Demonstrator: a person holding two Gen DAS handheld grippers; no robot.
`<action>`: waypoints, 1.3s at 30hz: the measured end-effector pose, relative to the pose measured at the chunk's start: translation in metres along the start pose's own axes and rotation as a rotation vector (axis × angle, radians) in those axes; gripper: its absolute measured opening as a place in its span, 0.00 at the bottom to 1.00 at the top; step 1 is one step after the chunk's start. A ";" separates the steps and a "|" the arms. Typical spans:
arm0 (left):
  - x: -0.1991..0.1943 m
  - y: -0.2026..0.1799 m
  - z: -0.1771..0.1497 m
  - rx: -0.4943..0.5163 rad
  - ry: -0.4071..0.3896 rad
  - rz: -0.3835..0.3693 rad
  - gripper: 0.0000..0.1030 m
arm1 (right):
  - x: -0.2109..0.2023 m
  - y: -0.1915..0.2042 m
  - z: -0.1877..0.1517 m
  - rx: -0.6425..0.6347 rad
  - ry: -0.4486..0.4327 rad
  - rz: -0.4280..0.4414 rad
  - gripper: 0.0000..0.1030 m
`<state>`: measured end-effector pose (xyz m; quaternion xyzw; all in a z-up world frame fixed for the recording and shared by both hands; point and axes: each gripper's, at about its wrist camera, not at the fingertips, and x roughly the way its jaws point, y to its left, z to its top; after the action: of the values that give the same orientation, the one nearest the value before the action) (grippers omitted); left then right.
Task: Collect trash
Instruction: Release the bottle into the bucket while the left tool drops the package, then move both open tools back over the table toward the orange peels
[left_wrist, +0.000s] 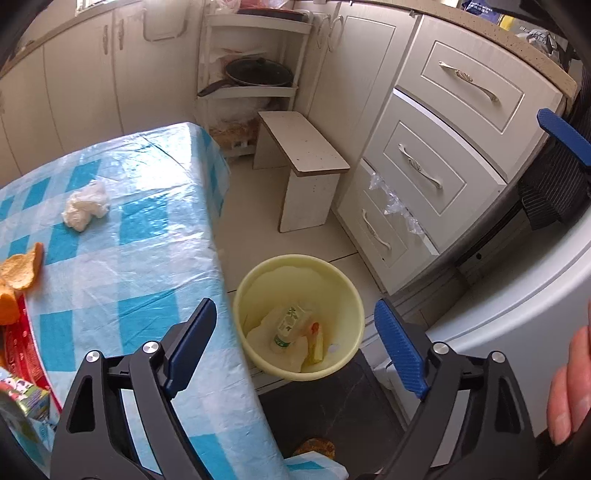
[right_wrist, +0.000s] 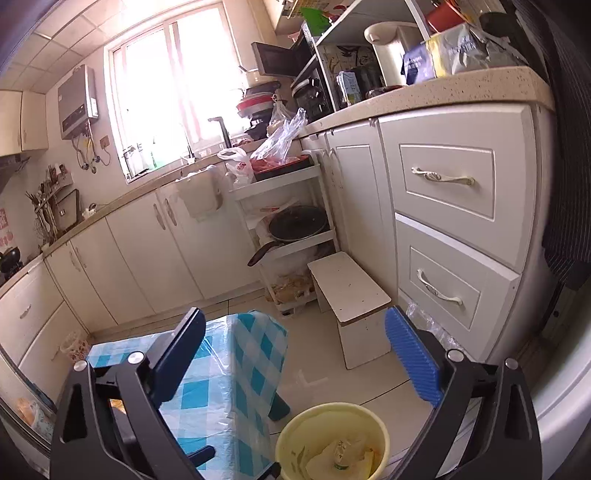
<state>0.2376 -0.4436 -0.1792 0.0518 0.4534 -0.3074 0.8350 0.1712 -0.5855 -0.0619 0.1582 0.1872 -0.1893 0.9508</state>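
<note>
A pale yellow trash bin (left_wrist: 258, 275) stands on the floor beside the table; it holds a small green-labelled bottle (left_wrist: 286, 326), paper and scraps. My left gripper (left_wrist: 295, 347) is open and empty above the bin. On the blue checked tablecloth (left_wrist: 147, 240) lie a crumpled white tissue (left_wrist: 85, 206) and orange peel (left_wrist: 22, 273) at the left edge. My right gripper (right_wrist: 295, 360) is open and empty, held high above the table corner (right_wrist: 255, 343) and the bin (right_wrist: 291, 439). A right gripper finger also shows in the left wrist view (left_wrist: 565, 134).
A small white step stool (left_wrist: 303, 166) stands beyond the bin. White drawers (left_wrist: 424, 166) line the right side, with a clear plastic bag (left_wrist: 395, 203) caught in a drawer. A corner shelf holds a black pan (left_wrist: 258, 72). A red packet and a carton (left_wrist: 26, 391) lie at the table's near left.
</note>
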 end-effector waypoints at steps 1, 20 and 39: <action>-0.006 0.002 -0.002 0.003 -0.011 0.016 0.83 | -0.001 0.003 0.000 -0.013 -0.005 -0.005 0.92; -0.101 0.069 -0.073 0.006 -0.103 0.224 0.87 | -0.021 0.062 -0.008 -0.160 -0.038 -0.014 0.93; -0.148 0.112 -0.097 -0.040 -0.144 0.300 0.87 | -0.020 0.117 -0.022 -0.275 -0.022 0.046 0.93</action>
<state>0.1710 -0.2488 -0.1401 0.0804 0.3857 -0.1731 0.9027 0.1961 -0.4682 -0.0463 0.0284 0.1970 -0.1416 0.9697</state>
